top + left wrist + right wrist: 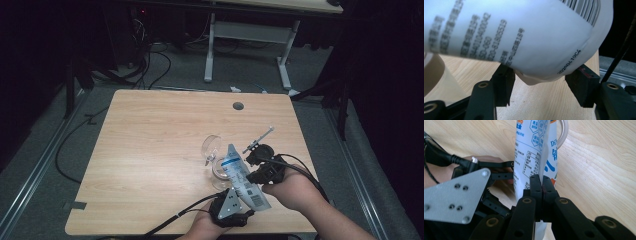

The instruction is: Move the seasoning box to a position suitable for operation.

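The white pouch (244, 181) is held tilted above the table (150, 160), its upper end just over the clear glass (216, 159); the right gripper (542, 188) is clenched flat on the pouch's side seam. The left gripper (539, 86) stands released under the pouch's bottom end, its jaws either side of the corner and not pressing it. With one thin seam carrying the load, the pouch could slip or swing and spill beside the glass, or knock the glass over.
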A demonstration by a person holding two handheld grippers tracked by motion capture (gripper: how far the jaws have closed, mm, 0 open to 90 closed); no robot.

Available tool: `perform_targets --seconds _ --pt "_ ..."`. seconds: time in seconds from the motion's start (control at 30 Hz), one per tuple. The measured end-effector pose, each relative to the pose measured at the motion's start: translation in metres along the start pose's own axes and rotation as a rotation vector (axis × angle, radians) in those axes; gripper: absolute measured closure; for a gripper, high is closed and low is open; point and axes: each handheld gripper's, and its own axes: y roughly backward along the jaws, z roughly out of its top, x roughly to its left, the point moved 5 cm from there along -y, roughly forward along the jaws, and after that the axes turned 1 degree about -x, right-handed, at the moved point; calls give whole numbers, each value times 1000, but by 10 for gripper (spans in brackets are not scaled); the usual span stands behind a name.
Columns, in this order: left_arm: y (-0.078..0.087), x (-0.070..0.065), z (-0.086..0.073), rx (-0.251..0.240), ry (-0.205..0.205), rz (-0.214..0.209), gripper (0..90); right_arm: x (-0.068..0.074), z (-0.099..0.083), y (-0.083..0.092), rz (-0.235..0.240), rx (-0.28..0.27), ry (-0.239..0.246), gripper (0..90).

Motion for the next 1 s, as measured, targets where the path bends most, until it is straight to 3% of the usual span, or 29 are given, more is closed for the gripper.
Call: perform_targets --seconds 0.2,0.23,0.53,0.73,1.0 --pt "2 -1 2 16 5 26 512 -2 1 -1 -9 0 11 900" --pt "3 -1 3 16 15 30 569 -1 1 -1 -7 1 4 900" --pt "3 -6 7 29 24 26 602 -5 3 -3 -4 -5 0 900" --pt "-1 -4 9 46 18 26 607 -9 3 -4 -1 -3 -38 900" --pt "-5 -3 11 47 24 11 613 -10 5 -5 -8 14 -20 900"
